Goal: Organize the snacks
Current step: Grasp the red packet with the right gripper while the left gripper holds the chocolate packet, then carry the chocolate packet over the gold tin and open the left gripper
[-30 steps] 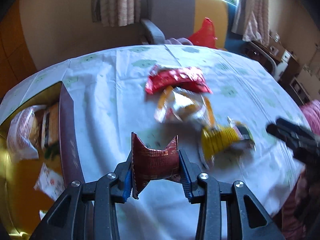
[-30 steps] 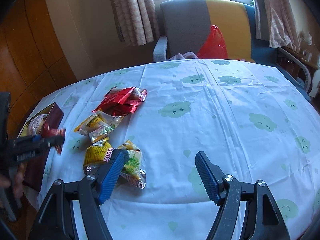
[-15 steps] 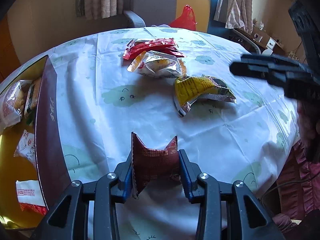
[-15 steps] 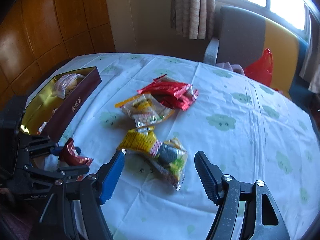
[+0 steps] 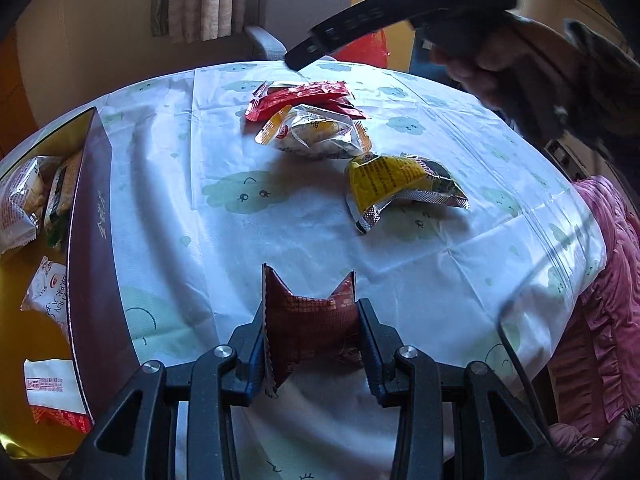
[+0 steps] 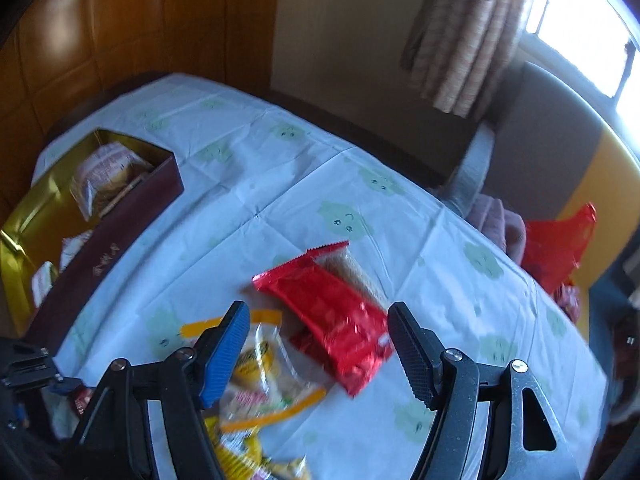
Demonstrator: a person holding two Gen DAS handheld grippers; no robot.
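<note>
- On the white tablecloth point(image 5: 280, 240) with green cloud faces, a dark red box point(image 5: 94, 264) with a gold inside stands at the left edge; its side carries gold characters, which I cannot read.
- Inside the box lie wrapped snacks point(image 5: 18, 208), white with red print; the print is too small to read.
- Right of the box, at the middle of the cloth, lies a red packet point(image 6: 332, 312), and against it a clear packet with orange ends point(image 5: 316, 136); its logo is not readable.
- Nearer than these lies a yellow packet point(image 5: 392, 180) with lines of small black text, not legible.
- Right gripper point(image 6: 320, 344) hangs above the red packet, its jaws closing, pads not touching it.
- Left gripper point(image 5: 312, 320), just right of the box, squeezes a small dark red sachet point(image 5: 310, 320) between both pads; its fine print is unreadable.
</note>
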